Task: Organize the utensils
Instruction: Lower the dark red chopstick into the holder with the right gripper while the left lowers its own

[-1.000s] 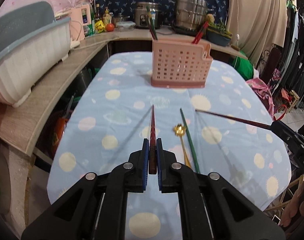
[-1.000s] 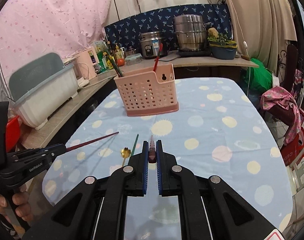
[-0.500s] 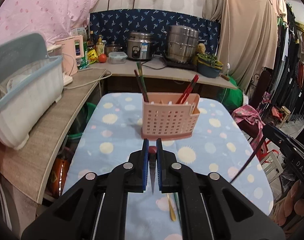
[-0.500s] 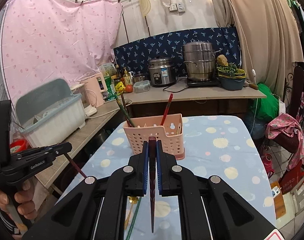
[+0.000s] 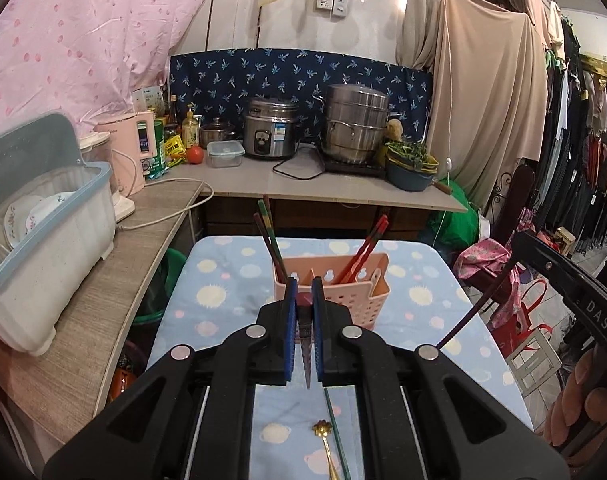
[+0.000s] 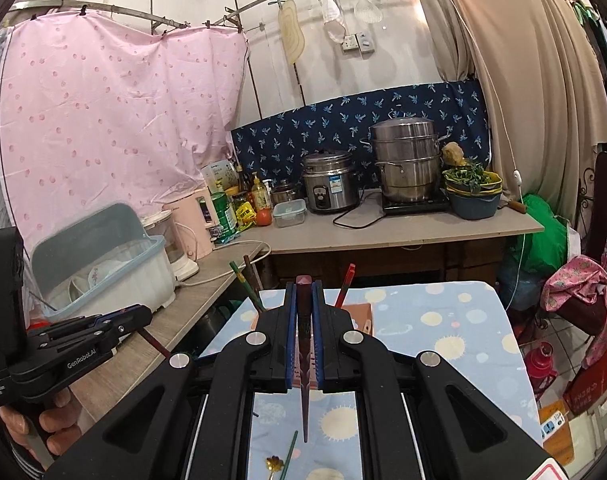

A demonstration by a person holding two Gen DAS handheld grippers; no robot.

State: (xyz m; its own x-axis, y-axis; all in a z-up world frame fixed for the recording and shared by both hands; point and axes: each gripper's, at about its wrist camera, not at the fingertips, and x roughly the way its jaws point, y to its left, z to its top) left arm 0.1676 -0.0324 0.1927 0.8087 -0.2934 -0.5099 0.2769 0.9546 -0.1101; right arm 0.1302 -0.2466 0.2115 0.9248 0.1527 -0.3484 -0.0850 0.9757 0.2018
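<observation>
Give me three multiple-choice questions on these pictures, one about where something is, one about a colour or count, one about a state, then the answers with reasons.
1. Where is the gold spoon?
A. In the holder
B. Flat on the cloth beside a green chopstick
C. On the counter

2. What colour is the holder?
A. Pink
B. Blue
C. White

3. What is the left gripper doing?
A. Standing open and empty
B. Shut on the spoon
C. Shut on a dark red chopstick

Answers:
1 B: the spoon lies on the spotted cloth next to the green chopstick.
2 A: its perforated walls are pink in the left wrist view.
3 C: a dark red chopstick sits clamped between its blue pads, pointed end hanging down.
</observation>
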